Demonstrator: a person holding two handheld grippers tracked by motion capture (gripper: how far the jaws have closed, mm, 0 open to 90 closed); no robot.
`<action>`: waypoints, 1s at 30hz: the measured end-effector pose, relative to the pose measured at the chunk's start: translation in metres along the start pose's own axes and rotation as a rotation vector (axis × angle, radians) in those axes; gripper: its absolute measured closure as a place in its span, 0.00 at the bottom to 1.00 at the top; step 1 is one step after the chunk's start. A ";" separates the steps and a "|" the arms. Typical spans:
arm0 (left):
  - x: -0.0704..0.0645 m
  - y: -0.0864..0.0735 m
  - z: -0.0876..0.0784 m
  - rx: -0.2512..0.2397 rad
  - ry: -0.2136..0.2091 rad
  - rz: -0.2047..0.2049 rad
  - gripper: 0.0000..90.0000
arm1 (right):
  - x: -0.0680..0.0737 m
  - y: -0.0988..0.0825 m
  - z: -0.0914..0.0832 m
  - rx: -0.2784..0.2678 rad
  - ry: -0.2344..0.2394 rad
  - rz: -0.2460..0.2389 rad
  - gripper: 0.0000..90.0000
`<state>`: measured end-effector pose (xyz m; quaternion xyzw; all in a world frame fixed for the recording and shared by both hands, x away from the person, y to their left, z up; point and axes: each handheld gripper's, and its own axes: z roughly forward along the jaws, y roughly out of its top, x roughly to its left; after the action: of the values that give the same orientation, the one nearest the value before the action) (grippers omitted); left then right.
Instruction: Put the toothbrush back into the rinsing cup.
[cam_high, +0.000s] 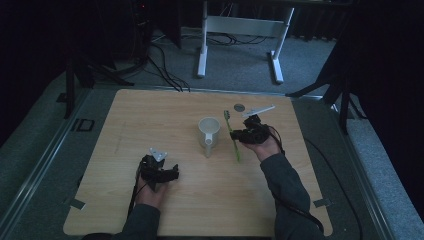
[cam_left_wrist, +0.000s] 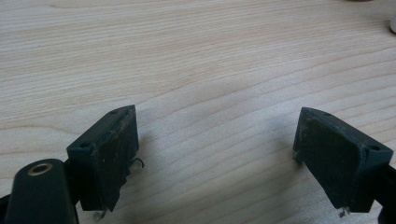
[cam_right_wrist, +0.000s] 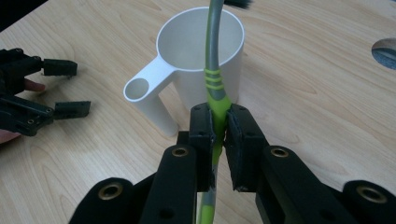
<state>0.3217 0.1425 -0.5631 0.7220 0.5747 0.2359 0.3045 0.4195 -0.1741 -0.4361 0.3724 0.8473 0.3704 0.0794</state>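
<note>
1 toothbrush (cam_right_wrist: 215, 88), green/grey w/ dark bristles, clamped in your right gripper (cam_right_wrist: 219, 133) just beside 1 white cup (cam_right_wrist: 198, 51), mid-table (cam_high: 150, 115), your left gripper (cam_left_wrist: 215, 149) jaws wide, empty

The counter (cam_right_wrist: 327, 93) is faced in pale, matt wood grain. The cup (cam_right_wrist: 196, 56) is formed of smooth white plastic; the toothbrush (cam_right_wrist: 215, 88) of glossy green and grey plastic.

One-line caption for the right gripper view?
Right tool clamps a green toothbrush by its handle, just in front of a white cup on the wooden table.
</note>
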 end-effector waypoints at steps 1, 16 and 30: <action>0.000 0.000 0.000 0.000 0.000 0.000 0.16 | 0.000 0.000 0.000 -0.003 0.000 0.003 0.90; 0.000 0.000 0.000 0.001 0.001 0.002 0.16 | 0.002 0.002 0.001 -0.066 0.040 0.030 0.90; 0.000 0.000 0.000 0.001 0.000 0.002 0.16 | 0.005 0.003 0.002 -0.117 0.052 0.037 0.90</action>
<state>0.3216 0.1426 -0.5631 0.7227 0.5743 0.2357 0.3039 0.4185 -0.1683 -0.4345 0.3732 0.8188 0.4302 0.0720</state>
